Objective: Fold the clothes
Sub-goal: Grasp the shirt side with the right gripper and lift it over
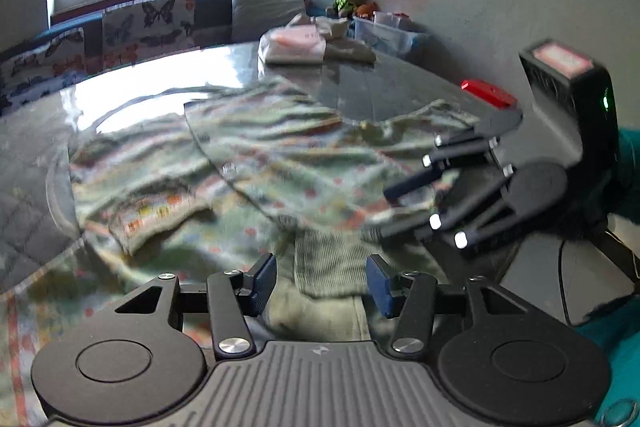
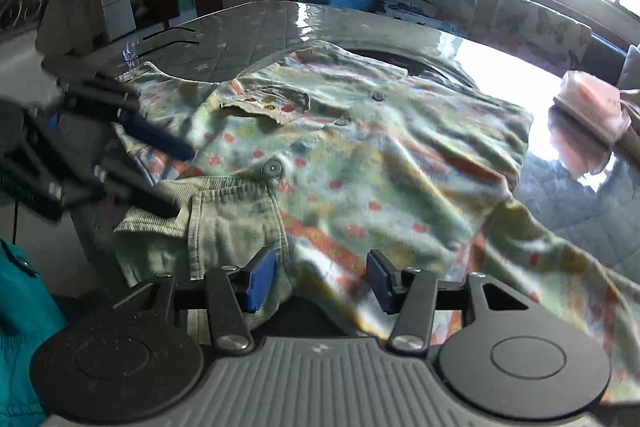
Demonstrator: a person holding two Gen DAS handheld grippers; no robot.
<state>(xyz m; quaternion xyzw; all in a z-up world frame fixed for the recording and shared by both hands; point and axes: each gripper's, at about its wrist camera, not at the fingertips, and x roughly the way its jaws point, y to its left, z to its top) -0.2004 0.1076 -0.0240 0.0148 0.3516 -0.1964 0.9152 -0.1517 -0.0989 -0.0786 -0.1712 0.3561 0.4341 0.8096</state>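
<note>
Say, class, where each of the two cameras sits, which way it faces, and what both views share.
Left wrist: on the left gripper, looking over the patterned shirt toward the window wall; the right gripper and a teal sleeve show.
Right wrist: on the right gripper, facing the cabinet; the left gripper shows.
Shared: the shirt, glossy table, pink folded pile.

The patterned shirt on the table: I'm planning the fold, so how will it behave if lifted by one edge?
The patterned shirt is wrinkled and drapes over the table edge, so it would probably sag limply rather than hold shape. It looks thin, so likely light. The glossy tabletop suggests it may slide when pushed.
</note>
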